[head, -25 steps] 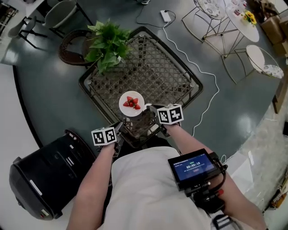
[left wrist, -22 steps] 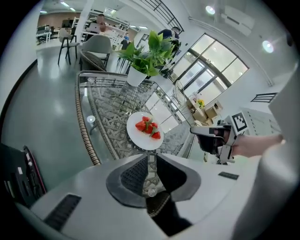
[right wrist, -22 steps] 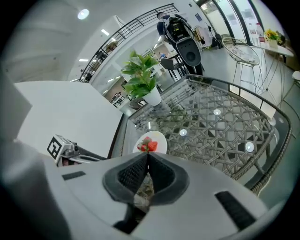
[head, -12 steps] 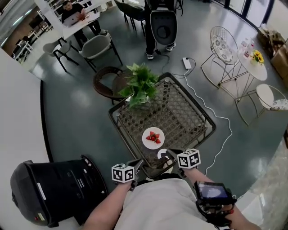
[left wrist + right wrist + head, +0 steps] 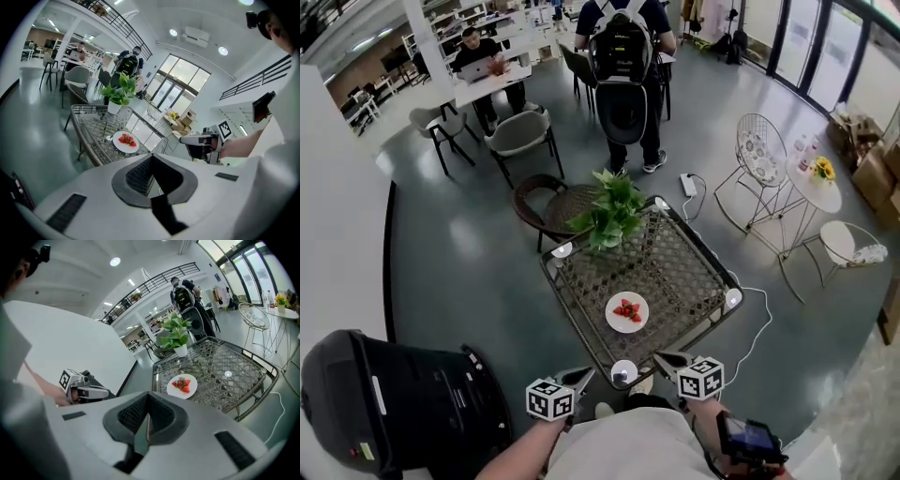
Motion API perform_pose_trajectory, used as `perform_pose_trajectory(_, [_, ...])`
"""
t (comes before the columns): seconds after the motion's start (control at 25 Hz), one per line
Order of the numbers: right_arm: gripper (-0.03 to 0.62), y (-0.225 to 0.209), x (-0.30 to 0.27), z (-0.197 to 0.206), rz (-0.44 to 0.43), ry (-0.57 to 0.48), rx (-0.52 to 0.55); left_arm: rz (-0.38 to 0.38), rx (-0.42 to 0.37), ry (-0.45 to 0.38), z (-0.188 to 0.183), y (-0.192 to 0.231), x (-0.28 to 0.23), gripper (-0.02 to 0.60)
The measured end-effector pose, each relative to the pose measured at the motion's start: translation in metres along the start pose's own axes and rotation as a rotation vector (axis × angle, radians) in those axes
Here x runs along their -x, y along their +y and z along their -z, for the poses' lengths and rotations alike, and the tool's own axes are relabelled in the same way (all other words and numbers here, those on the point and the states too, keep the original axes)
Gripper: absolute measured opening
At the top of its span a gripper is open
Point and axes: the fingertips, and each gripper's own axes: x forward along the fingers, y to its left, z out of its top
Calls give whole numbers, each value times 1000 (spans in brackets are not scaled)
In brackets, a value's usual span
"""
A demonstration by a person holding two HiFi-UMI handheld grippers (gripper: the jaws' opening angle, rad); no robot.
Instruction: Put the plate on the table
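A white plate [image 5: 627, 312] with cut strawberries rests on the square wicker-and-glass table [image 5: 675, 272], near its front corner. Both grippers are held close to my body, off the table's near corner. My left gripper [image 5: 584, 376] is shut with nothing in it, and my right gripper [image 5: 662, 359] is shut and empty too. In the left gripper view the plate [image 5: 125, 140] lies well beyond the shut left gripper [image 5: 151, 159]. In the right gripper view the plate [image 5: 183, 385] also lies apart from the right gripper [image 5: 149, 397].
A potted plant [image 5: 609, 211] stands at the table's far corner. A large black case [image 5: 384, 403] sits on the floor at my left. A person with a backpack [image 5: 623, 66] stands beyond the table. Wire chairs and a small round table [image 5: 811, 183] are at right; a white cable [image 5: 757, 328] trails on the floor.
Both grippers have drawn back from the plate toward my body. The head view has pulled up and away, so the table looks smaller. The plate stays on the table.
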Motion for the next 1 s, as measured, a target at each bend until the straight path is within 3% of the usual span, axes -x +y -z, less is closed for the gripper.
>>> perform_pose_trajectory(0.64, [6, 59, 52, 40, 32, -77, 66, 100, -139, -42, 28, -60, 34, 5])
perform_pose_trajectory(1.0, [6, 77, 54, 48, 25, -91, 86, 98, -143, -45, 41, -62, 46, 5])
